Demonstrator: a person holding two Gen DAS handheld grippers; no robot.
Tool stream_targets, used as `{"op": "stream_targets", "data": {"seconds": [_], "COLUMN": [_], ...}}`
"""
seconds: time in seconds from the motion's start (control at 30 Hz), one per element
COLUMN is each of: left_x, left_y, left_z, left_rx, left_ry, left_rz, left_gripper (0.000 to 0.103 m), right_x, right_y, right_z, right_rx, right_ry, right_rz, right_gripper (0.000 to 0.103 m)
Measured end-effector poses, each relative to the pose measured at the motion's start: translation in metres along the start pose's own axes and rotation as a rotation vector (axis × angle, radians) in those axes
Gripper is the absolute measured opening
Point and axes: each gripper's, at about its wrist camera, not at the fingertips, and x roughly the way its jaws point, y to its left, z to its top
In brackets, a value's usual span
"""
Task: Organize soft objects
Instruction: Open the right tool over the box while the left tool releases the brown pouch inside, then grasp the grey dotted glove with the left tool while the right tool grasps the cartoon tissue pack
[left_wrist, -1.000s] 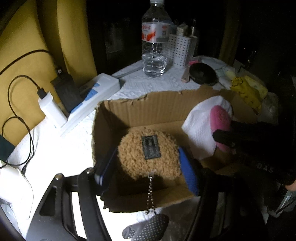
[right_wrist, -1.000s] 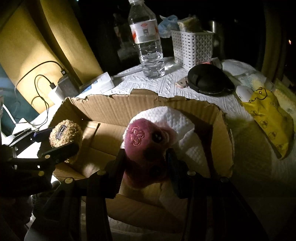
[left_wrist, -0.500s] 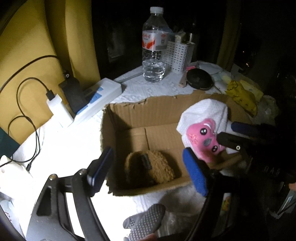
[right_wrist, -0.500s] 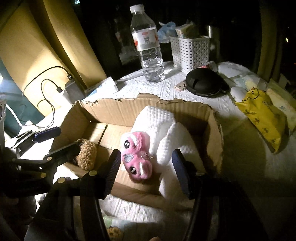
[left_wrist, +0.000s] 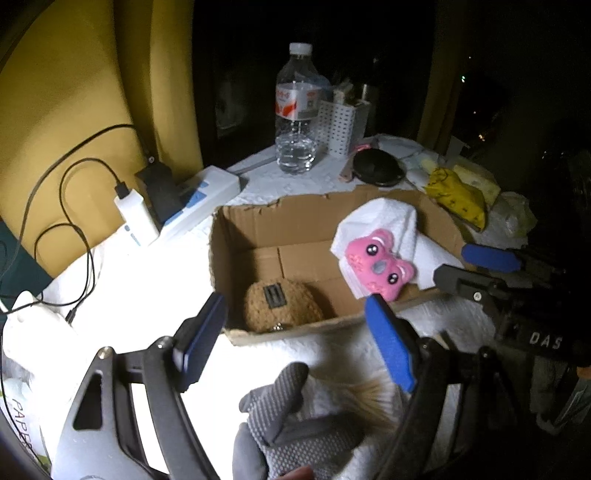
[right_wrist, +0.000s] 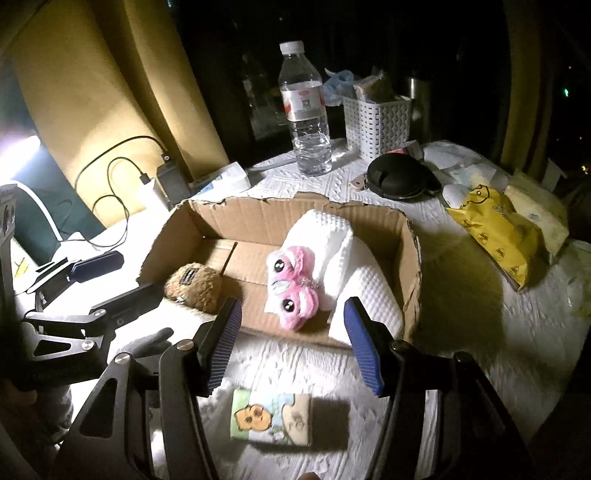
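A brown fuzzy plush lies in the near left corner of an open cardboard box. A pink plush with black eyes rests against a white folded cloth in the box's right part. My left gripper is open and empty, just short of the box's near edge. My right gripper is open and empty, in front of the box.
A water bottle, a white basket, a black round case and a yellow packet stand behind and right of the box. A power strip with chargers and cables lies at left. A printed packet lies near my right gripper.
Both grippers opened, dropped the brown and pink plush into the box, and pulled back toward me away from the box.
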Motion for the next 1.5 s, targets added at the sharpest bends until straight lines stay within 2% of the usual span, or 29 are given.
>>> {"op": "stream_targets", "data": {"seconds": [0.43, 0.77, 1.23, 1.5], "left_x": [-0.025, -0.034, -0.038, -0.029], "left_y": [-0.007, -0.010, 0.007, 0.022], "left_z": [-0.022, -0.045, -0.086, -0.094], "left_rx": [0.000, -0.005, -0.029, -0.054], "left_ry": [-0.012, 0.002, 0.053, 0.081], "left_rz": [-0.020, -0.023, 0.011, 0.038], "left_gripper": [0.079, 0.079, 0.079, 0.079], "right_x": [-0.022, -0.034, -0.029, -0.018], "right_y": [0.012, 0.019, 0.024, 0.018], "right_z": [-0.019, -0.045, -0.074, -0.083], "right_rx": [-0.008, -0.001, 0.021, 0.040], "right_ry": [-0.009, -0.008, 0.018, 0.044], "right_rz": [0.002, 0.009, 0.017, 0.022], "right_gripper": [0.061, 0.061, 0.064, 0.065]}}
